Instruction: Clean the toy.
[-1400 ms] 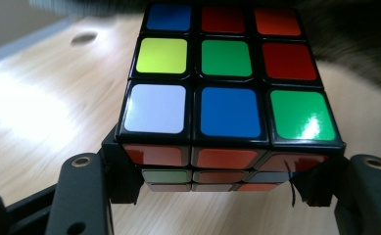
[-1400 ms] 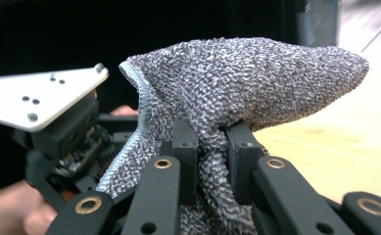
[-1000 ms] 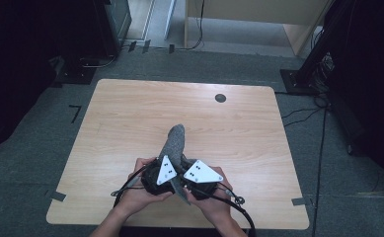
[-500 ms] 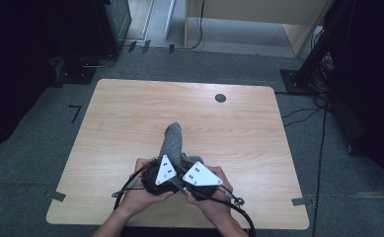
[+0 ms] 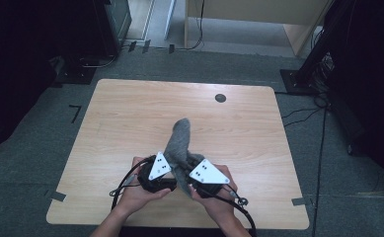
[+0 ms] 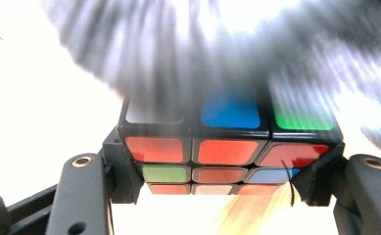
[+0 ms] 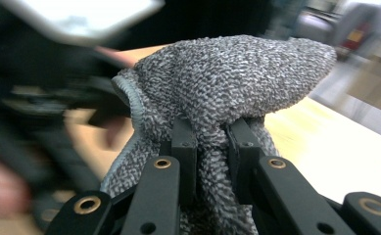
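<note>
A puzzle cube point(image 6: 227, 152) with red, green, blue and white stickers sits clamped between the jaws of my left gripper point(image 6: 227, 183), which is shut on it. A grey knitted cloth point(image 7: 227, 93) is pinched in my right gripper point(image 7: 211, 161), shut on a fold of it. In the high view both grippers meet near the table's front edge, the left gripper point(image 5: 160, 170) and the right gripper point(image 5: 202, 177) side by side, with the grey cloth point(image 5: 178, 140) standing up between them and draped over the cube, which is blurred above in the left gripper view.
The wooden table point(image 5: 130, 113) has a small dark round disc point(image 5: 220, 98) at its back right. Cables trail from both grippers toward the front edge. Dark equipment and a stand surround the table on grey floor.
The cloth's upper end has shifted slightly between the frames; both hands stay close together at the front of the table.
</note>
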The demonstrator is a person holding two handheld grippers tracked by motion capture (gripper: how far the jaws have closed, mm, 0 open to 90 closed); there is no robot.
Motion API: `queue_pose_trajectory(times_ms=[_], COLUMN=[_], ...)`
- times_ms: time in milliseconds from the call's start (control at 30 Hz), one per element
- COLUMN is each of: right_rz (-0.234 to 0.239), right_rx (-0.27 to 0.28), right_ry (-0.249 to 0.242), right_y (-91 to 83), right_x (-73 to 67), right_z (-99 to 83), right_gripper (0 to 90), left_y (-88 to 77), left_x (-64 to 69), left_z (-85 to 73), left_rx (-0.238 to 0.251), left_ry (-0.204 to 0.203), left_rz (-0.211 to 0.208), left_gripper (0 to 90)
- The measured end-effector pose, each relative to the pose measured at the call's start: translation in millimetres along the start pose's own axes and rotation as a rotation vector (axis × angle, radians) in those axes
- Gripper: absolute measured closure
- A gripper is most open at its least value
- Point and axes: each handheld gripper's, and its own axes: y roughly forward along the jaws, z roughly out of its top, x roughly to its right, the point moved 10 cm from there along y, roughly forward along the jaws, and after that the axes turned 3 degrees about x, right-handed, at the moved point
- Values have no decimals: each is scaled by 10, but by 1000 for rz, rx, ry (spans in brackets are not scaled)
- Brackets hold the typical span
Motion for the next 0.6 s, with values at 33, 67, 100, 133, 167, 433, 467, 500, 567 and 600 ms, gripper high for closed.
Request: queue_pose_trajectory(times_ms=[33, 67, 100, 133, 167, 433, 467, 500, 567, 600], right_rz=[-10, -4, -1, 10, 19, 8, -15, -22, 11, 43], right_rx=[0, 2, 5, 15, 18, 11, 5, 2, 15, 29], right_ry=[23, 47, 47, 15, -10, 10, 22, 35, 21, -8], right_y=[-13, -25, -36, -35, -33, -36, -48, -65, -74, -67], right_x=[62, 79, 58, -16, -74, 36, 108, 136, 48, -49], right_z=[-9, -13, -13, 0, 7, 22, 9, 2, 23, 43], right_gripper=[785, 785, 785, 783, 783, 788, 788, 788, 784, 784], left_y=[-4, -5, -3, 0, 5, -17, -14, -12, -10, -9], left_x=[-10, -14, -15, -13, -2, -6, -19, -20, -12, -4], left_z=[0, 0, 0, -1, 2, 16, 15, 20, 26, 25], left_rx=[1, 2, 1, 0, 4, 17, 17, 21, 22, 20], left_ry=[-3, -5, -11, -14, -16, -16, -27, -37, -41, -31], left_rz=[1, 1, 2, 1, -2, -11, -9, -13, -20, -21], left_gripper=[346, 346, 346, 346, 346, 346, 346, 346, 346, 346])
